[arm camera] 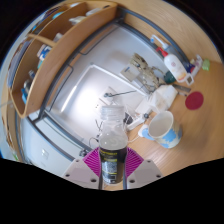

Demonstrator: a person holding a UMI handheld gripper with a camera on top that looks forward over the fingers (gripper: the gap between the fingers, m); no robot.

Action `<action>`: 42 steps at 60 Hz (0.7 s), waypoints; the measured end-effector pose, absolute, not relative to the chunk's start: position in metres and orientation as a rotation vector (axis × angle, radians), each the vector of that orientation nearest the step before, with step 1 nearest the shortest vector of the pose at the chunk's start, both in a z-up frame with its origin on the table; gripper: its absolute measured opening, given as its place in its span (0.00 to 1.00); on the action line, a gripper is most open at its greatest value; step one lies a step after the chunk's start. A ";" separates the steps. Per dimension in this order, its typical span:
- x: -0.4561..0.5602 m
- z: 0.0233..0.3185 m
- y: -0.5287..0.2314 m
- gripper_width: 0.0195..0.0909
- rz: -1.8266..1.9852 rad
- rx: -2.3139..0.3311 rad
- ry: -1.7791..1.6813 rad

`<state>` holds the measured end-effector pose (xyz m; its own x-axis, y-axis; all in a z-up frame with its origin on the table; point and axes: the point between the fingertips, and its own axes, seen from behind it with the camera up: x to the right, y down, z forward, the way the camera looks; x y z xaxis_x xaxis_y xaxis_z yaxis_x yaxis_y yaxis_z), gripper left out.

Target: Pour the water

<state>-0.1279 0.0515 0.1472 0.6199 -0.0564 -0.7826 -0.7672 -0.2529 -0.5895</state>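
A clear plastic water bottle point(111, 140) with a dark label and a clear cap stands upright between my fingers, and both magenta pads point(92, 159) press on its sides. My gripper point(111, 163) is shut on it. Beyond the bottle and to the right a white cup point(161, 126) stands on the wooden counter point(190, 125). A second white cup point(163, 97) stands farther back, next to the sink point(85, 90).
A steel sink with a tap point(138, 70) lies ahead. A red coaster point(194, 99) and several bottles point(176, 68) sit at the right on the counter. A wooden shelf rack point(55, 45) runs along the left side of the sink.
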 end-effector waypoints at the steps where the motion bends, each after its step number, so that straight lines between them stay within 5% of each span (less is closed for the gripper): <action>1: -0.128 0.147 0.055 0.10 0.822 -1.702 0.723; 42: -0.116 0.152 0.109 0.13 1.567 -1.334 1.800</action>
